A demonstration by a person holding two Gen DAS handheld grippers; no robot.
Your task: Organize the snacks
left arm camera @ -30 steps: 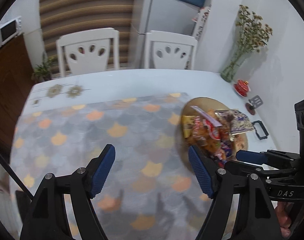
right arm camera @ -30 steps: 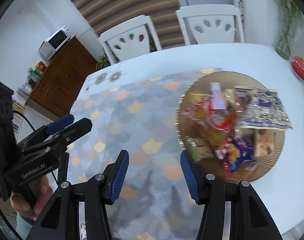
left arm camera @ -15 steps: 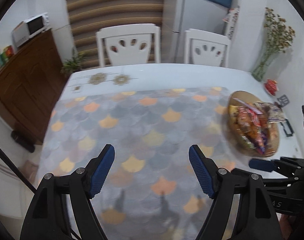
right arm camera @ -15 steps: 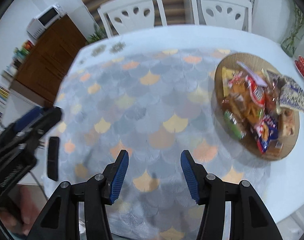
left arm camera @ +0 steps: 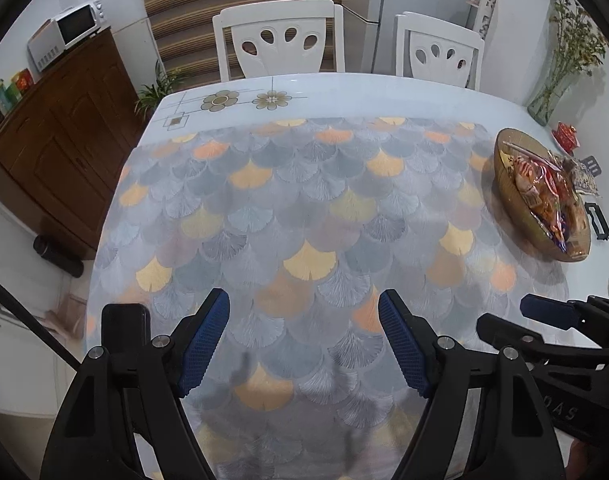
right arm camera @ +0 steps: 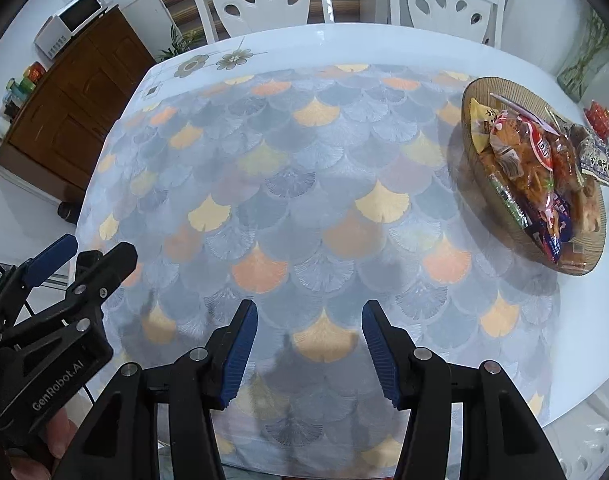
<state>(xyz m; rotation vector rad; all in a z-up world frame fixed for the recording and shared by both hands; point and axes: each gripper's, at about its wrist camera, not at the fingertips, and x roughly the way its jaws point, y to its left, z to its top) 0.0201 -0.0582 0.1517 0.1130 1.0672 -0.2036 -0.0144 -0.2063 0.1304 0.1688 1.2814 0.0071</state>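
Hovering over the near edge of the table, both grippers point down at the fan-patterned grey and orange tablecloth (left arm camera: 304, 208), nothing between either pair of pads.

Left gripper (left arm camera: 304, 340): blue pads standing wide apart, empty. Its housing, seen from the right wrist view, reads "GenRobot.AI".

Right gripper (right arm camera: 309, 350): blue pads at a narrower gap, also empty. In the left wrist view (left arm camera: 544, 320) it sits low right; lettering on its body is partly cut off and I cannot read it with confidence.

Round woven tan tray (right arm camera: 504, 88) sits at the right side of the table, well apart from both grippers, straddling the cloth's right edge. It holds a heap of crinkly snack packets (right arm camera: 524, 160) in red, orange, yellow and blue; the heap's long axis runs from the far rim toward the near rim. A blue-and-white printed packet (right arm camera: 600, 160) hangs over the tray's right rim, partly cut off. Packet labels are too small and warped to read.

Two white chairs (left arm camera: 280, 40) stand at the far side.
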